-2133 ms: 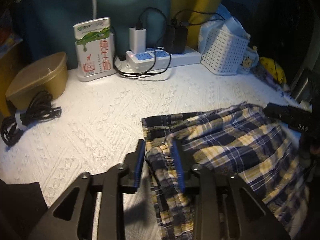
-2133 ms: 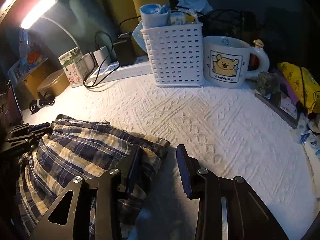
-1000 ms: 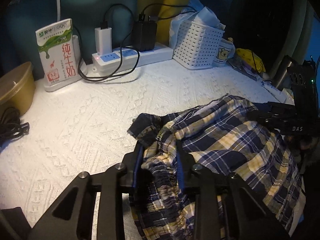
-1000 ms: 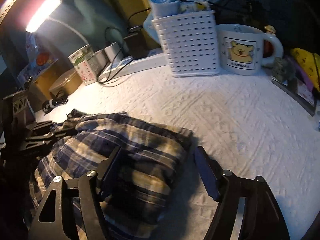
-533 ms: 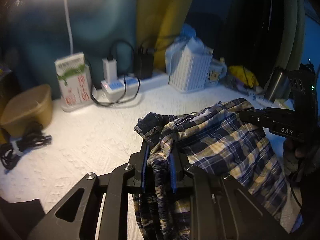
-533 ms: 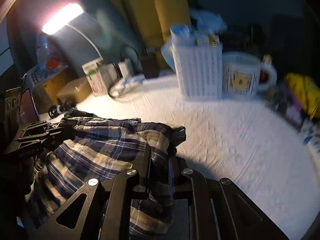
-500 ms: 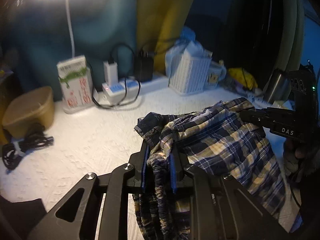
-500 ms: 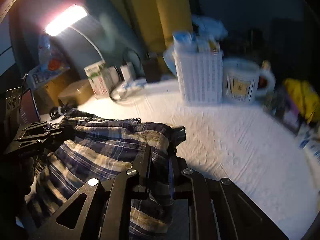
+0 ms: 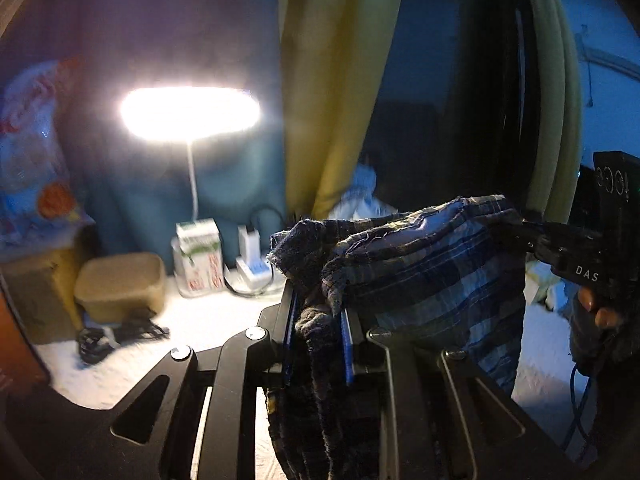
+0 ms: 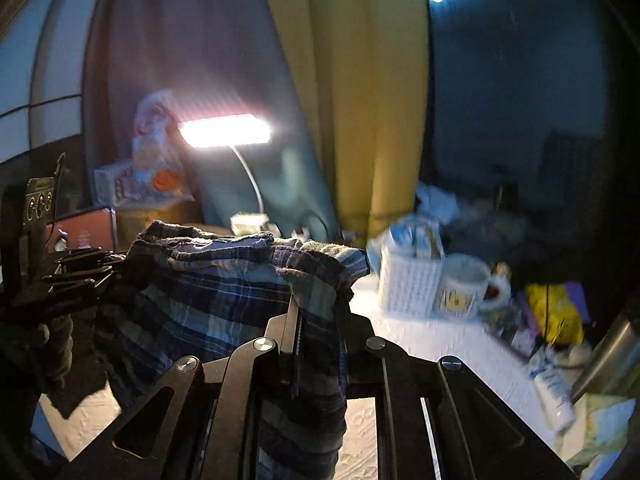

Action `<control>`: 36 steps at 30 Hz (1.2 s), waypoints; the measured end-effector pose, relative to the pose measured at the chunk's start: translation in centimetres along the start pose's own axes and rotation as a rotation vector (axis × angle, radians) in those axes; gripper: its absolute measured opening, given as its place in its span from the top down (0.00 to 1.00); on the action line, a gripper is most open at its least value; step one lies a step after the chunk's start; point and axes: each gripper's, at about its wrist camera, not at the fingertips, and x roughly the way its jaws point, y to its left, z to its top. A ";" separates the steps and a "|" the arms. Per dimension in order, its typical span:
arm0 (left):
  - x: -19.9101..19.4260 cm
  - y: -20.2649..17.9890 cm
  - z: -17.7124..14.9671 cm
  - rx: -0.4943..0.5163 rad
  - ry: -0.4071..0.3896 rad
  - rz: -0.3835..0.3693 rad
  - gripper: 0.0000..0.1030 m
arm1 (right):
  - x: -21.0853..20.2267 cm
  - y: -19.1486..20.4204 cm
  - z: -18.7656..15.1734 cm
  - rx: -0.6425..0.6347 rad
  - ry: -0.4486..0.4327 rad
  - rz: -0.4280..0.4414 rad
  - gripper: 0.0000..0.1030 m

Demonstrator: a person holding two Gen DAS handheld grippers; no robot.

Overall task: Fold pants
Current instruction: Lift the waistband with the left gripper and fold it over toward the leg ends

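Now, left gripper (image 9: 316, 340): its fingers (image 9: 289, 328) are pinching a bunched dark edge of the pants (image 9: 432, 272), with cloth packed between the blue pads.
Right gripper (image 10: 318, 344): its fingers (image 10: 294, 328) are clamping the other end of the same edge, with plaid cloth filling the gap and draping down over the frame.
Pants: they are hanging in the air between the two grippers, top edge running roughly level from one to the other, the rest drooping toward the tabletop (image 9: 208, 320); whether the lower hem is touching the white cover is hidden by the grippers.
Cross view: in the left wrist view the right gripper (image 9: 560, 248) is showing at the far right, biting the cloth's corner, a hand (image 9: 600, 312) curling under it; in the right wrist view the left gripper (image 10: 80, 268) is sitting at the far left, holding its end.
Lamp (image 9: 190, 114): it is glaring brightly above the back of the tabletop.
Carton (image 9: 198, 256): it is standing upright beside a power strip (image 9: 252, 268), under the lamp.
Tub (image 9: 120, 286): it is sitting left of the carton, with a coiled cable (image 9: 104, 336) lying just in front.
Basket (image 10: 412, 280): it is standing on the tabletop just beside a mug (image 10: 466, 290), both blurred.
Curtain (image 10: 360, 100): it is hanging yellow behind everything.
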 end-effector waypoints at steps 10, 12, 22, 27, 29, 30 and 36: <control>-7.9 0.1 2.3 0.059 -0.141 0.096 0.84 | -5.5 5.1 3.6 -0.077 -0.132 0.031 0.88; -9.9 0.6 2.5 0.055 -0.162 0.115 0.84 | -6.4 6.3 4.1 -0.092 -0.153 0.047 0.88; -17.4 2.4 1.8 0.018 -0.195 0.227 0.84 | -9.1 13.4 5.0 -0.151 -0.218 0.162 0.88; -20.5 3.8 0.1 -0.009 -0.180 0.277 0.84 | -8.5 16.6 4.4 -0.166 -0.200 0.220 0.88; -21.3 4.5 -0.7 -0.013 -0.171 0.301 0.84 | -8.4 17.8 4.1 -0.168 -0.195 0.241 0.88; -21.6 4.6 -1.0 -0.014 -0.167 0.309 0.84 | -8.2 18.5 3.8 -0.167 -0.191 0.254 0.88; -22.0 5.3 -2.4 -0.022 -0.135 0.331 0.84 | -6.2 21.1 2.4 -0.161 -0.132 0.297 0.88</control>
